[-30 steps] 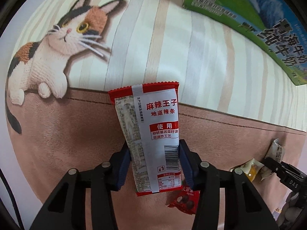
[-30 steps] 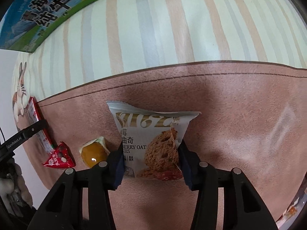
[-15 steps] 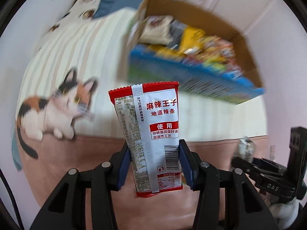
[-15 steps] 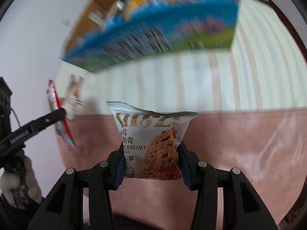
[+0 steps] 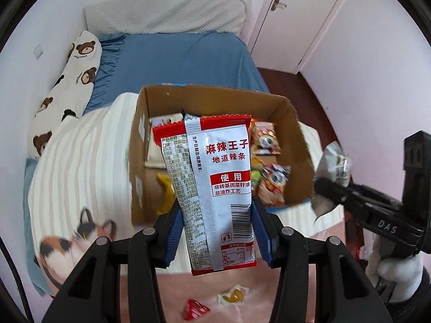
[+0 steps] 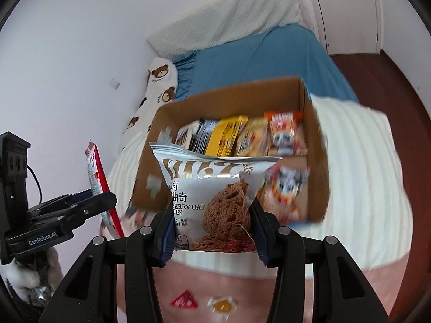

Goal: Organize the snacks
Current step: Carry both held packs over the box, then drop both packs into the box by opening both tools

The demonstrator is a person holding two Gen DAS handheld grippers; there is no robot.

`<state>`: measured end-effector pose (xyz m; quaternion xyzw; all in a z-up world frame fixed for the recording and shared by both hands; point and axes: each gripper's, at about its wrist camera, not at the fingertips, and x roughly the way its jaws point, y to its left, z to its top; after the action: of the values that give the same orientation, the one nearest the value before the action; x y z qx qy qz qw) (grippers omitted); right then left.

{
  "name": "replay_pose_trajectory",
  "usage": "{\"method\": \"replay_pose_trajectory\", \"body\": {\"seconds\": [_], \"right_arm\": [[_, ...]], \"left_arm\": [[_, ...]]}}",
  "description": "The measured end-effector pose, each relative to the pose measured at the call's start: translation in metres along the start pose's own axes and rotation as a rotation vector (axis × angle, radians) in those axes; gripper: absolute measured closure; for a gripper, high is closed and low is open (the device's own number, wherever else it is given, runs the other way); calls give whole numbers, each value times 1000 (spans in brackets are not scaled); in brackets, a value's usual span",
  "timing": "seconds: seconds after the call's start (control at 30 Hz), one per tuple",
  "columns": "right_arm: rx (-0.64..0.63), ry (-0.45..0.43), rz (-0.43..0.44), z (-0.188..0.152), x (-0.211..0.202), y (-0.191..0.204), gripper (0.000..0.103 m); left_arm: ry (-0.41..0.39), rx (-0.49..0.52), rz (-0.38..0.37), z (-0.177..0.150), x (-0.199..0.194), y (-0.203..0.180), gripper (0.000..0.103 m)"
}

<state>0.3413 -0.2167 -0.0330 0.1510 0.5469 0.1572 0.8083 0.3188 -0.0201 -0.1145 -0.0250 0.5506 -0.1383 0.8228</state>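
My left gripper (image 5: 218,237) is shut on a red and white spicy-strip packet (image 5: 215,183), held upright above the blanket. In the right wrist view my right gripper (image 6: 212,231) is shut on a silver oat-cookie packet (image 6: 212,193). Beyond both stands an open cardboard box (image 5: 212,94) (image 6: 231,91) with several snack packs inside. Each gripper shows in the other's view: the right gripper (image 5: 323,188) with its silver packet at the right, the left gripper (image 6: 107,202) with its red packet at the left. A small red packet (image 5: 194,309) (image 6: 184,302) and a yellow candy (image 5: 233,294) (image 6: 222,305) lie on the pink blanket below.
The box rests on a striped cat-print blanket (image 5: 80,167) over a bed with a blue sheet (image 5: 183,59). A bear-print pillow (image 5: 70,86) lies along the left wall. A white door (image 5: 291,18) and dark floor (image 6: 390,86) are at the right.
Both grippers have risen high above the blanket with their packets still held. The box, seen only by its printed side before, now shows its open top and contents.
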Motion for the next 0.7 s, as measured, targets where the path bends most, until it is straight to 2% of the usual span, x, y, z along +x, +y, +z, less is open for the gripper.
{"method": "replay_pose_trajectory", "body": {"seconds": [0.2,0.3,0.53,0.6,0.63,0.67,0.7], "right_arm": [[-21,36,-76,51,47,-1,52],[-16,68,-94,61,76,-4,52],[0,142,-124,68,134,-9,51],[3,170,-153,69,147,-12,39],[0,179,-170,69,153,-13,22],[-4,183,-178,69,158,-14,10],[-3,184,-183,68,161,-16,9]], "left_arm": [[84,13,110,53,53,23,58],[131,9,151,63,81,35,57],[253,-6,209,62,138,54,56],[260,-29,215,61,146,58,55],[261,-38,218,60,149,60,53],[264,-42,217,60,151,60,45],[269,-46,220,59,155,61,30]]}}
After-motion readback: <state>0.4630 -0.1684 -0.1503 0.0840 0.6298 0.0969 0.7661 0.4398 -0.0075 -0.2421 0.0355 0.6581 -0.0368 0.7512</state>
